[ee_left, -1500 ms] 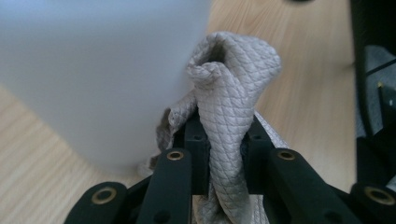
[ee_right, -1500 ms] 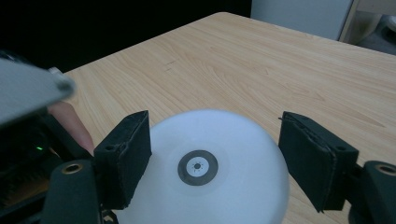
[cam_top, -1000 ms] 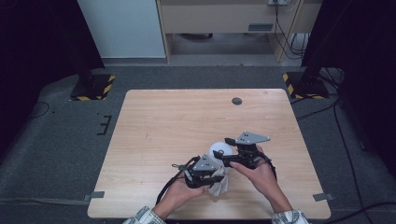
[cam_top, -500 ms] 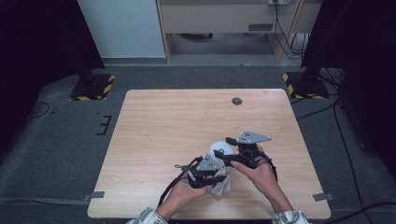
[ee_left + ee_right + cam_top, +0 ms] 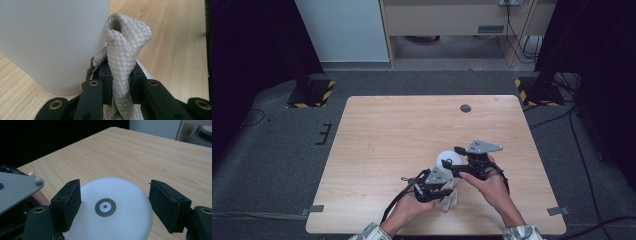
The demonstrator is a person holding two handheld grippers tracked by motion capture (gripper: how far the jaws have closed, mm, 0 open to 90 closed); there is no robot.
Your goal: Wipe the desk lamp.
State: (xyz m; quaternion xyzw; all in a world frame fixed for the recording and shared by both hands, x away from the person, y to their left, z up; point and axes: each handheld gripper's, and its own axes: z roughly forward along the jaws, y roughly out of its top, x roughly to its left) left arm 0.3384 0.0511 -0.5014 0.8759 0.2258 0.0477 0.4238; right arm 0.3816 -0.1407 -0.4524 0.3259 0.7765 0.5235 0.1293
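Pale wooden table [image 5: 402, 135] on grey carpet [image 5: 277, 165], dark surroundings.

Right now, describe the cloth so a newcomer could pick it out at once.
On the wooden table, look near the person's edge, where both hands meet beside a white rounded container. The cloth is pinched in the left gripper and rests against that container's side. It is beige with a quilted diamond weave, soft and folded, unlike the smooth white container and the black jaws.
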